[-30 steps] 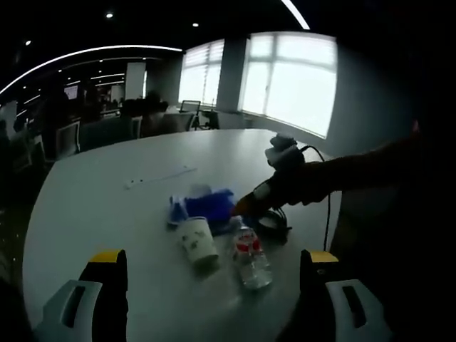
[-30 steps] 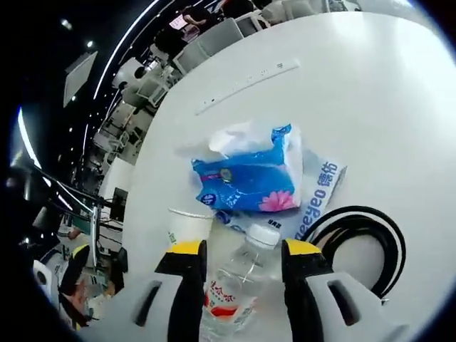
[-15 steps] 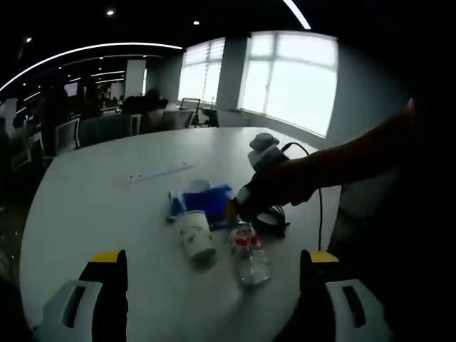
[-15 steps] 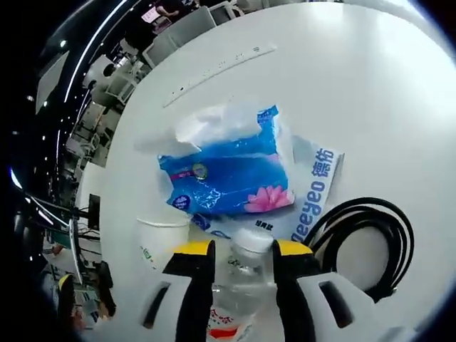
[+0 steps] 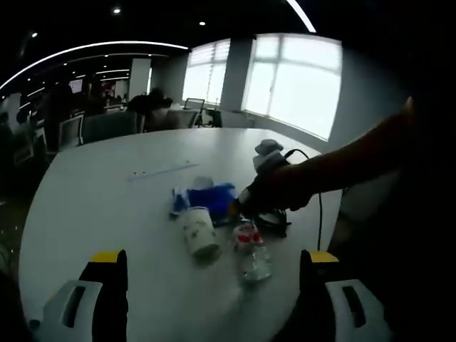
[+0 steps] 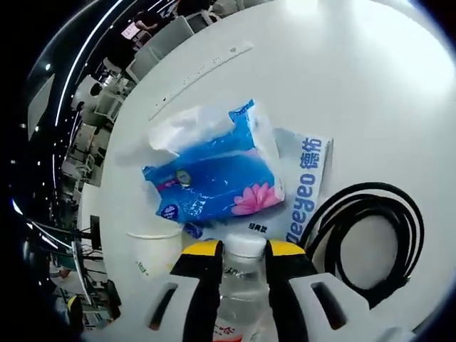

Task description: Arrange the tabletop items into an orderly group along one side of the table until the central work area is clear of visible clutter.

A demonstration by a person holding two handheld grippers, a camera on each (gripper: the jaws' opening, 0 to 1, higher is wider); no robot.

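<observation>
Two grippers are at work over a white round-edged desk (image 5: 92, 206). In the left gripper view, the left gripper (image 5: 214, 285) hangs above the near edge with its yellow-tipped jaws spread wide and nothing between them. A person's dark sleeve (image 5: 356, 160) reaches in from the desk's right edge, angled down toward the cluster of things, and carries the right gripper (image 5: 246, 206) onto the top of a clear water bottle (image 5: 251, 253) that lies on its side near that edge. In the right gripper view, the right gripper (image 6: 242, 251) has its jaws drawn in against both sides of the bottle's neck, just below the white cap (image 6: 244, 246), so it grips the water bottle (image 6: 239, 313). Just beside the bottle lies a paper cup (image 5: 199, 233), also on its side. Past the cap sits a blue tissue pack (image 6: 214, 174) with a white tissue sticking out, resting on a flat blue-and-white packet (image 6: 306, 189). A coiled black cable (image 6: 370, 239) lies next to the packet, toward the right edge. A thin white strip (image 5: 162, 171) lies well apart toward the far side. Much of the desk's left half and far side is bare surface, with office chairs (image 5: 107, 127) beyond the far edge.
</observation>
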